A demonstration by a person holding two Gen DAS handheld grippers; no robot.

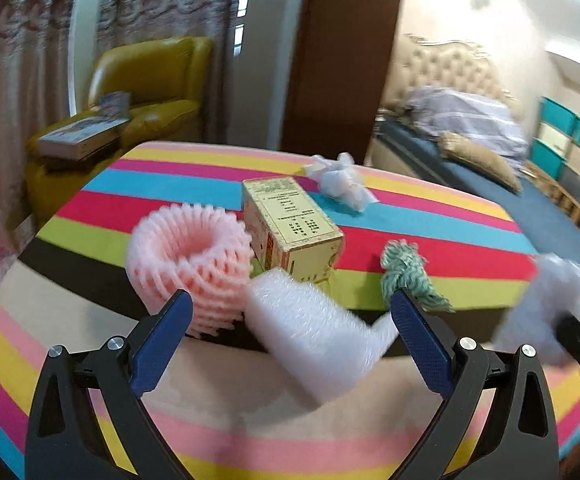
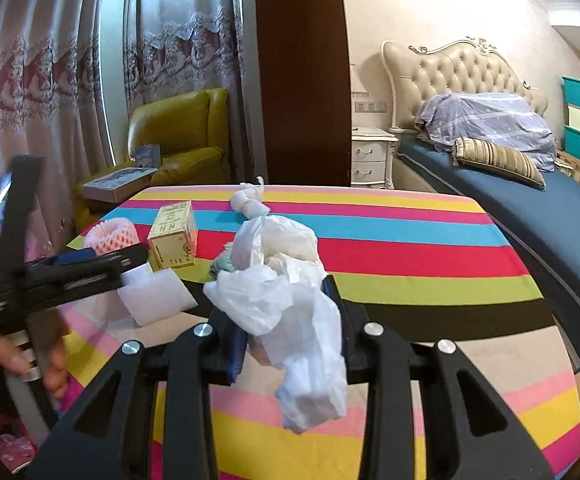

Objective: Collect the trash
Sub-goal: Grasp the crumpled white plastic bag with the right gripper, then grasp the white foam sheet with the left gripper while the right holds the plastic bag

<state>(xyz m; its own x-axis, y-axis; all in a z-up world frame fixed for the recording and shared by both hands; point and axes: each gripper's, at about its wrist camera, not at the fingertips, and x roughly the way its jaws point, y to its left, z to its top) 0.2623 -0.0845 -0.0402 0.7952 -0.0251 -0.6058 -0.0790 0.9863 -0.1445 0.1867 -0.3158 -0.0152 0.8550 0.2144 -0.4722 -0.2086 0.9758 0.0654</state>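
Trash lies on a striped table (image 1: 429, 256). In the left wrist view I see a pink foam fruit net (image 1: 190, 256), a yellow carton (image 1: 293, 228), a white foam sheet (image 1: 313, 328), a green yarn scrap (image 1: 409, 276) and a knotted white wad (image 1: 341, 180). My left gripper (image 1: 291, 304) is open, its fingers on either side of the foam sheet. My right gripper (image 2: 290, 320) is shut on a white plastic bag (image 2: 286, 300), held above the table; the bag shows at the right of the left wrist view (image 1: 545, 300). The left gripper (image 2: 102, 258) shows at the left of the right wrist view.
A yellow armchair (image 2: 186, 136) with boxes stands behind the table on the left. A bed (image 2: 529, 184) with a pillow and a white nightstand (image 2: 371, 156) are at the right. A dark wooden panel (image 2: 301, 72) and curtains are behind.
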